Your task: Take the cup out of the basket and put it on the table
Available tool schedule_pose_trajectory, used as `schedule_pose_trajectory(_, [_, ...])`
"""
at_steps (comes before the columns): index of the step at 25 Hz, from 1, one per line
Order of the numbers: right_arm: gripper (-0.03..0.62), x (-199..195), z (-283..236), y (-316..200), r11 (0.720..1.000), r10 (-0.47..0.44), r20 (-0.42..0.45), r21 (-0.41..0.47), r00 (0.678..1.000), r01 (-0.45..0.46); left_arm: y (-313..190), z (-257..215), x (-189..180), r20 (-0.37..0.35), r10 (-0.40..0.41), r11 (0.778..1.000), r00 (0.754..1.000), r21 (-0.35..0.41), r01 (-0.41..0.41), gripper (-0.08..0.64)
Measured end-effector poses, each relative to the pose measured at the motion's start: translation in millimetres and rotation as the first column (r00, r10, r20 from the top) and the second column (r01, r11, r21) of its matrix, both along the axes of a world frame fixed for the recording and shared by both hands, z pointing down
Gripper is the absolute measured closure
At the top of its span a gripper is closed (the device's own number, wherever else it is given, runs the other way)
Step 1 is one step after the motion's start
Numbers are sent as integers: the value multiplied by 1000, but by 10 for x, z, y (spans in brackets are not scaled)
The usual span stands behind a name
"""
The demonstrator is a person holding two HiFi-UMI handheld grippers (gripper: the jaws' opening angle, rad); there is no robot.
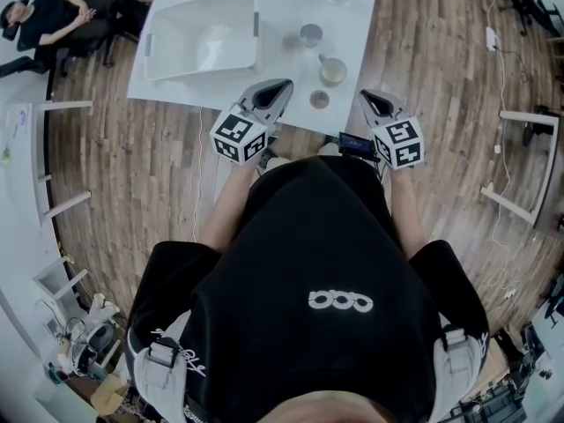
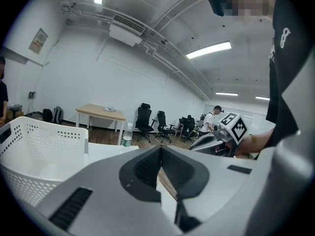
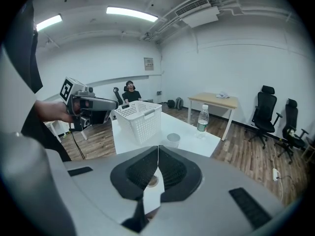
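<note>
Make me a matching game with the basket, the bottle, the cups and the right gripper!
Things:
1 basket
2 bottle
3 cups
4 right gripper

Matches:
A fingers shut
B at the table's far edge
C white, full of holes
D three, beside the basket

Pairs: 1-C, 2-B, 3-D, 4-A
</note>
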State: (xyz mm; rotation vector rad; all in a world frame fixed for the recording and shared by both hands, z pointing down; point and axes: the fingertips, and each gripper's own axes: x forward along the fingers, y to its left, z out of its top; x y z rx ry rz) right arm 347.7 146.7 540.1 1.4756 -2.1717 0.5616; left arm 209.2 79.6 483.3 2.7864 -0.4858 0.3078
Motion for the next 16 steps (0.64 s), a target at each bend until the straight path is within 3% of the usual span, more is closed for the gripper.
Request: schedule_pose_trajectory(16, [565,145,178,-12,999,-3,-9,-45,1000,2,-23,58,34,10,-11,1000,1000,-12,11,551])
